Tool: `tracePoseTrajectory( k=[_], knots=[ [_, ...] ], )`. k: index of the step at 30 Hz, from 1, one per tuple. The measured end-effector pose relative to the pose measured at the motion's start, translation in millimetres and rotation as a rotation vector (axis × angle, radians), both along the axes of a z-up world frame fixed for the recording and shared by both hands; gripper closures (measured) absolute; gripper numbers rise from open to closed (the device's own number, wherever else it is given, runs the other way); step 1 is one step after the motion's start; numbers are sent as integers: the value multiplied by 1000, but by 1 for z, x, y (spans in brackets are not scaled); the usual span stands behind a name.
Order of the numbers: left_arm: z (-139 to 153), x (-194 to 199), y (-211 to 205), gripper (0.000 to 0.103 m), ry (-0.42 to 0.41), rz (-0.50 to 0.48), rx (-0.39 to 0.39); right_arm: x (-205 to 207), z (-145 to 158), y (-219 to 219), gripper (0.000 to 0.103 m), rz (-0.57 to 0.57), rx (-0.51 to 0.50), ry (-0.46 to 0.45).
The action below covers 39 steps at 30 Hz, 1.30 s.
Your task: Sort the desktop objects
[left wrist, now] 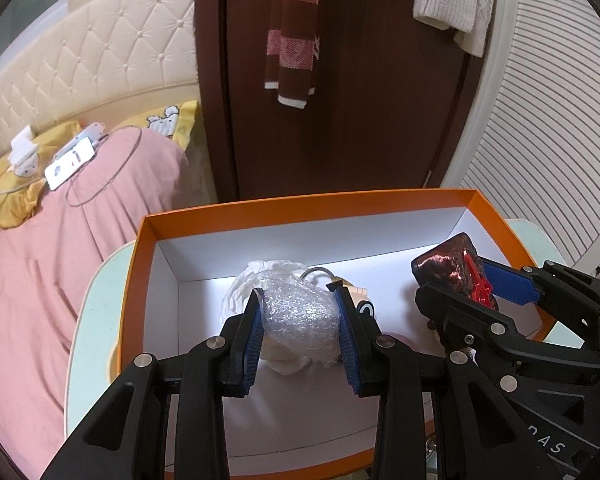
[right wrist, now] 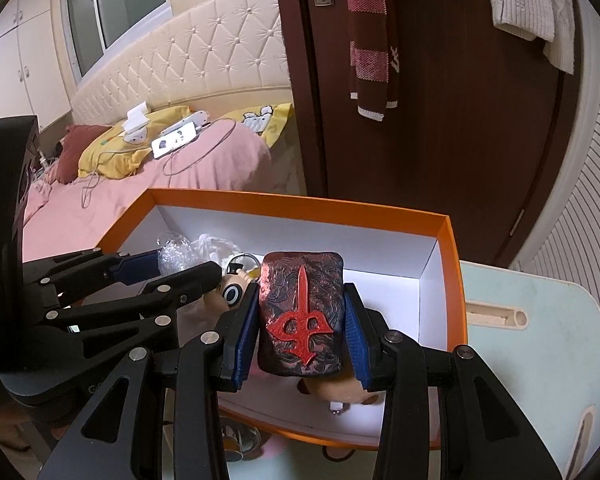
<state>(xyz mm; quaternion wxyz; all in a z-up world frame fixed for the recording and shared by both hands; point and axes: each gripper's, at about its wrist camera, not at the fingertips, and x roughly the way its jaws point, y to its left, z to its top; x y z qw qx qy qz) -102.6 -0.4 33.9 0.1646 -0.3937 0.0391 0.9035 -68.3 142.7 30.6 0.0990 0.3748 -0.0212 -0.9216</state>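
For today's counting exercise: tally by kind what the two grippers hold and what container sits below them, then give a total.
Bubble-wrap bundle, held by the left gripper: 1
Dark block with red emblem, held by the right gripper: 1
Orange box: 1
Total: 3

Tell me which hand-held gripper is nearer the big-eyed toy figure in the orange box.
Left. The left hand-held gripper, shut on a bubble-wrap bundle, hangs right beside the toy figure. The right hand-held gripper, clamping the dark red-emblem case, sits farther right.
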Motion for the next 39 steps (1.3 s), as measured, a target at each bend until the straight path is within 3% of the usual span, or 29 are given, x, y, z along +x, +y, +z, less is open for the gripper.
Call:
tracePoseTrajectory(
  k=[17,21,24,25,28,29,35,39],
  knots=[
    [4,0,-2,68,-3,21,-9,-3,0,0,62,2,-12,-18],
    [14,9,-6,57,37,46,22,-1,4,2,61,-23,1,7],
    [26,19,-20,19,119,129,25,7,12,5,50,-57,20,74],
    [29,23,-27,17,136,120,62,10,15,7,41,-63,12,91],
    [38,37,-42,14,154,98,138,19,23,20,22,-77,-54,127],
    [39,42,-47,14,159,90,149,22,25,24,22,-82,-81,133],
    [37,80,-56,14,209,47,25,43,27,28,22,-61,-106,110],
    [23,97,-62,14,140,48,-7,65,24,26,22,-19,-114,84]
  ],
)
